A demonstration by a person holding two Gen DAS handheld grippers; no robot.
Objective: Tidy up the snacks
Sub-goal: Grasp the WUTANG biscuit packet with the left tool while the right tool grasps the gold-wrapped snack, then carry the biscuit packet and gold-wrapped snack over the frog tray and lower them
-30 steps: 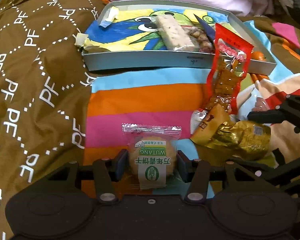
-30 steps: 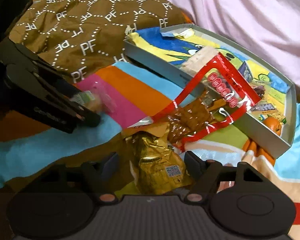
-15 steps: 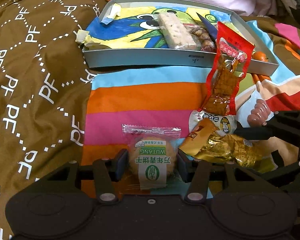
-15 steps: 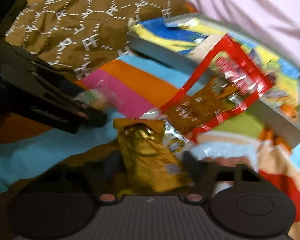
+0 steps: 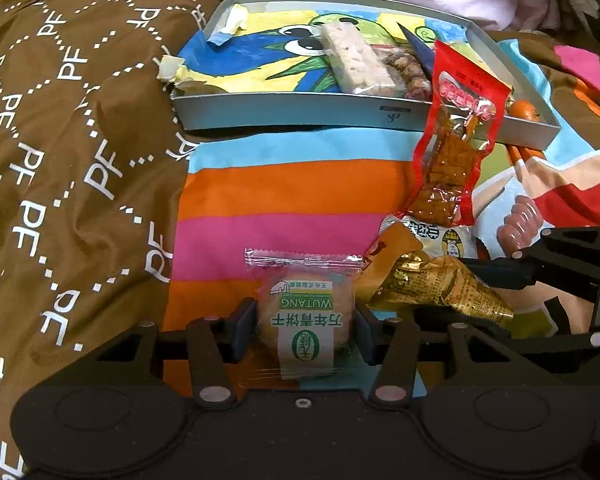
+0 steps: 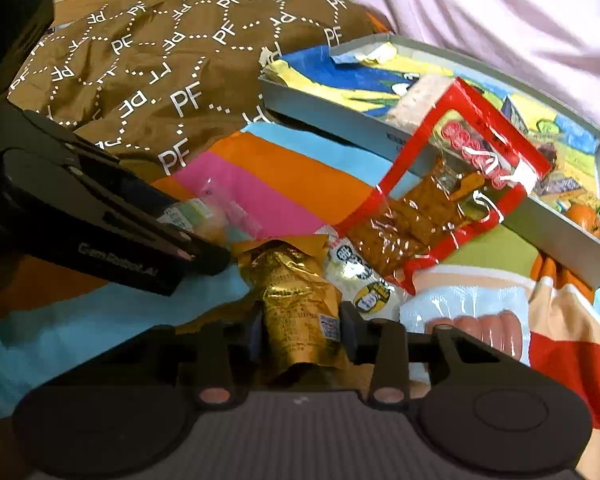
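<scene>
A round biscuit in a clear wrapper with a green label (image 5: 304,312) sits between the pads of my left gripper (image 5: 304,320), which is shut on it low over the striped cloth. To its right, a crumpled gold packet (image 5: 432,284) is squeezed between the fingers of my right gripper (image 5: 472,296). In the right wrist view that gripper's (image 6: 302,332) jaws are closing and the pads press both sides of the gold packet (image 6: 296,292). A grey tray (image 5: 300,110) with a cartoon lining lies beyond and holds a pale nougat bar (image 5: 356,60).
A red packet of brown strips (image 5: 456,152) leans on the tray's front wall. A white and yellow packet (image 5: 448,236) and a pack of pink sausages (image 5: 516,228) lie beside the gold one. A brown patterned quilt (image 5: 60,160) rises at left. An orange (image 5: 524,110) sits in the tray's right corner.
My right gripper's jaws have come together on the gold packet, crumpling it narrower. My left gripper has kept still with the biscuit in it.
</scene>
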